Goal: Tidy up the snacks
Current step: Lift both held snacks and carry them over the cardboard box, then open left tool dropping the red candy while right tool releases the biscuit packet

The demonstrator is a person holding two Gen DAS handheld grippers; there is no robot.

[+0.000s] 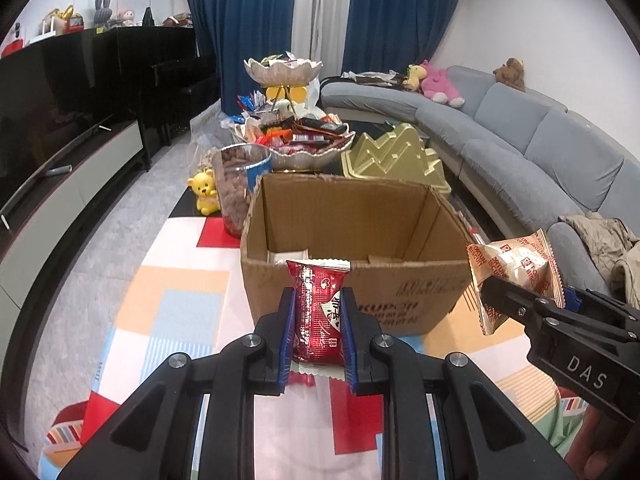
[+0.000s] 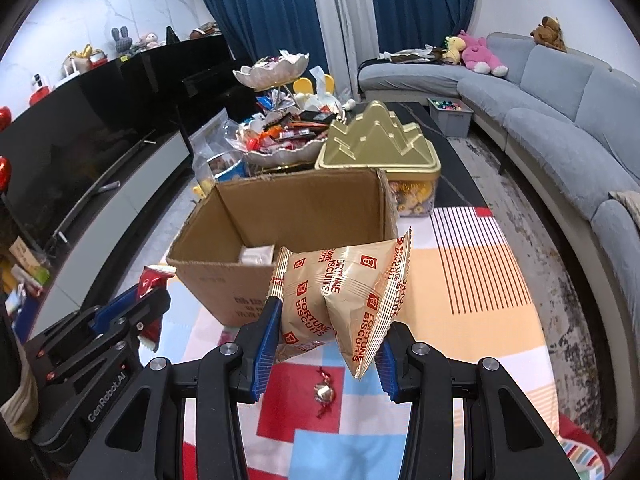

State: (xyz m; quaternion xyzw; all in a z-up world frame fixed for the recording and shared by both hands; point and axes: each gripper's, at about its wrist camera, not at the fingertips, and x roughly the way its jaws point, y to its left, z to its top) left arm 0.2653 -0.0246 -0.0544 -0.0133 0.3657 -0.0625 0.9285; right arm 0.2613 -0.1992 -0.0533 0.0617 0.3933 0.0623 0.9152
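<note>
Snacks fill both grippers. The left gripper clamps a red snack packet upright between its blue pads, just in front of the open cardboard box. The right gripper pinches a beige pack of fortune biscuits, tilted, above the patterned mat and near the box's right front corner. 1 foil-wrapped candy lies loose on the mat below that pack. Behind the box stand a gold tin, a jar of nuts and a 2-tier shell dish heaped with sweets.
</note>
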